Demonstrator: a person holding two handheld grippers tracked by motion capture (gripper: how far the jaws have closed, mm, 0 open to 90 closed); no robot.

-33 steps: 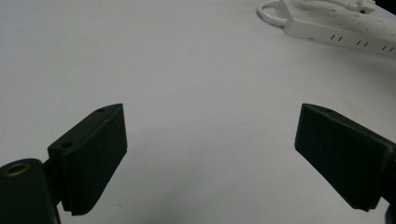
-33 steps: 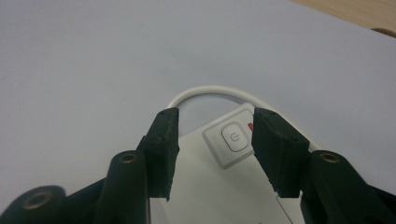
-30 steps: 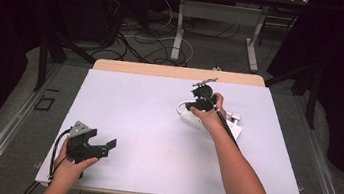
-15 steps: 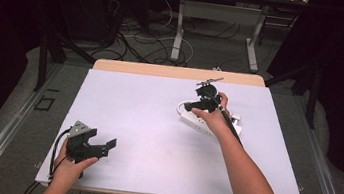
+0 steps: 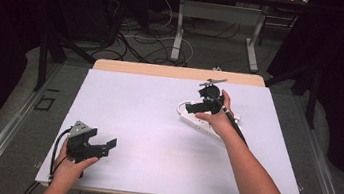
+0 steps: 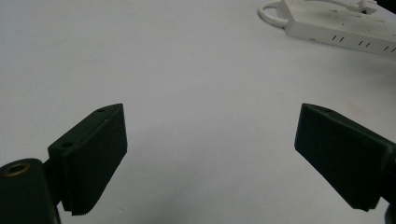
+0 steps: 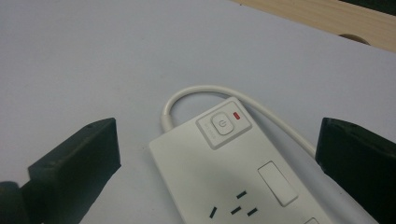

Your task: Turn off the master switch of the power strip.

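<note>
A white power strip (image 5: 205, 125) lies on the right half of the white table top, its cord looping out of its left end. My right gripper (image 5: 194, 108) hovers over that end, and its jaws have just been opening. In the right gripper view the gripper (image 7: 217, 125) stands wide open, with the strip's (image 7: 243, 177) switch end below and between the jaws and the pads off it. A red light (image 7: 237, 115) glows beside the power button. My left gripper (image 5: 107, 147) rests near the front left edge, open and empty (image 6: 211, 112). The strip (image 6: 341, 29) lies far ahead of it.
The white table top (image 5: 147, 119) has a bare wooden band (image 5: 178, 71) along its far edge, with a hole (image 7: 351, 37) in it. Beyond the table, cables (image 5: 132, 36) and the legs of another table (image 5: 178, 32) stand on the dark floor.
The right gripper's jaws have spread apart above the strip's switch end, and the hand has shifted only slightly. The left gripper has stayed where it was.
</note>
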